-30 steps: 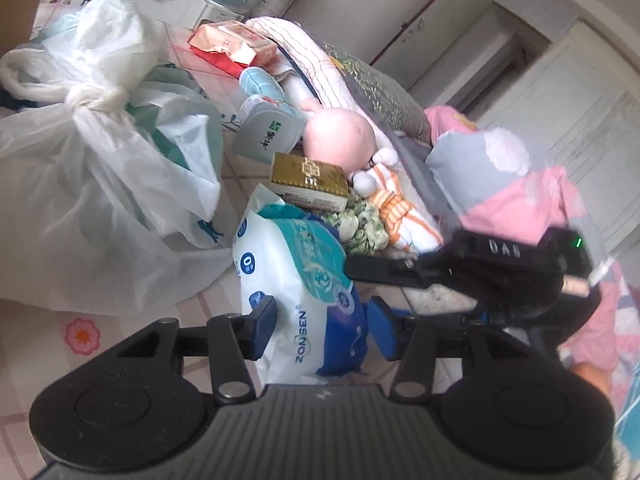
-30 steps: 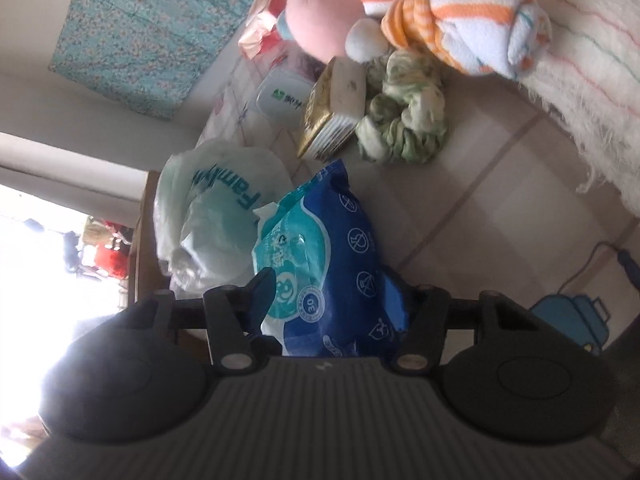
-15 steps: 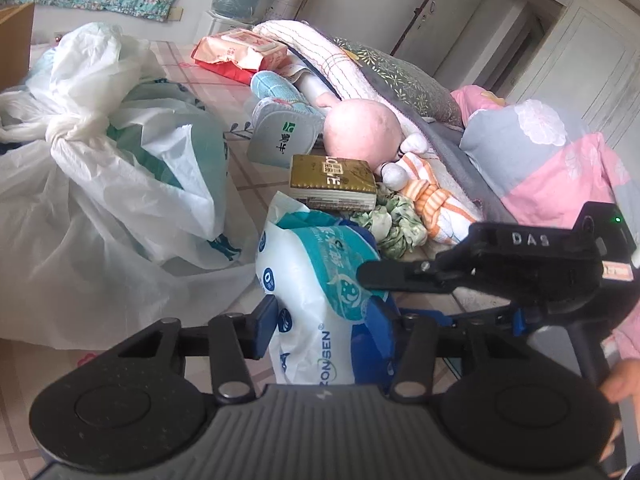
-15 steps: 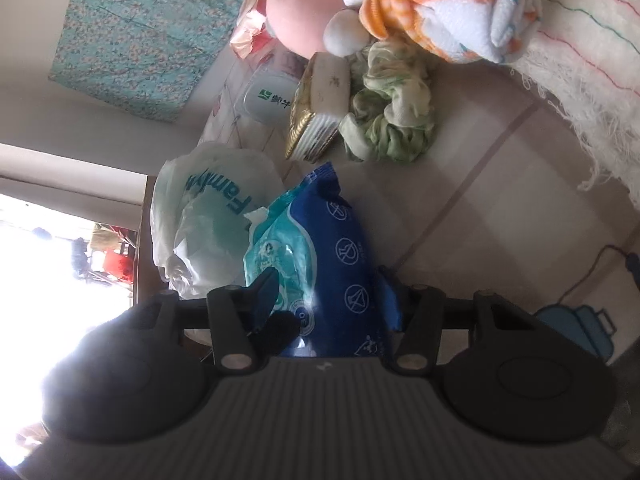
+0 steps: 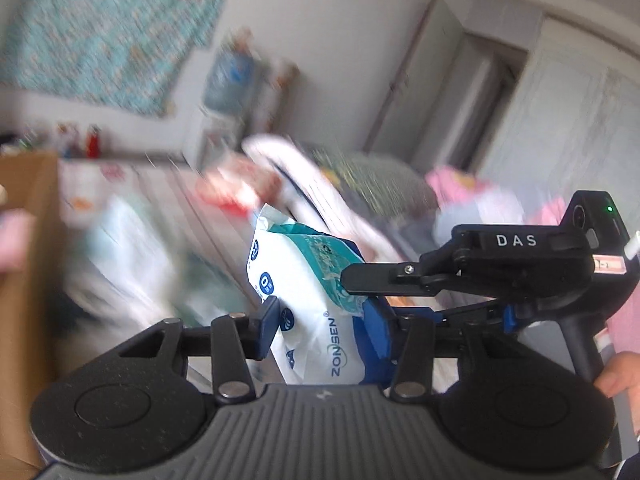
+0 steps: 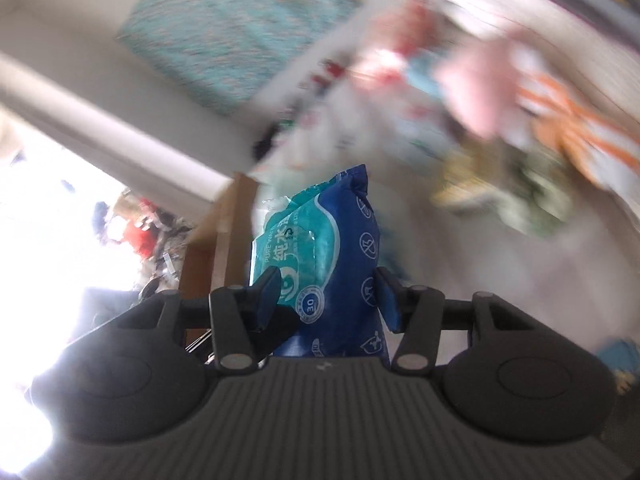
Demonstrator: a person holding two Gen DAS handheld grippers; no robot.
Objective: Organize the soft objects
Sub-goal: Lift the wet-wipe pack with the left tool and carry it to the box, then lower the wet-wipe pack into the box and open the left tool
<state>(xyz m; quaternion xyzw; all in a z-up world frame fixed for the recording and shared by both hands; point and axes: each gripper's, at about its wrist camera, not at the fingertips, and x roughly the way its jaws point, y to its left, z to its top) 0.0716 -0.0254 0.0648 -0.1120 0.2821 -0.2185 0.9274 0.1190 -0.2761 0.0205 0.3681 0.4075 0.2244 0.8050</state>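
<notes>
The wipes pack [image 5: 316, 304] is the one thing both tools share: a soft, plump plastic pouch, white and teal on one face, dark blue on the other, held up in the air between the two sets of jaws. By its bulge it looks full, so it probably has some weight for its size and will sag wherever it is unsupported. Its film skin looks slick and will slide under light pressure, though nothing in it seems breakable.

The left gripper [image 5: 320, 328] pinches the pack's lower end, one pad on the white face, the other on the blue edge; most of the pack stands beyond its jaws. The right gripper [image 6: 326, 300] pinches the same end crosswise, teal face at one pad, blue face at the other, and its arm crosses just past the left jaws.

The best hold is likely across the thick middle, where the filling resists the pads, not the thin crimped seam at the far end.

The background beyond both jaws is too blurred to name.
</notes>
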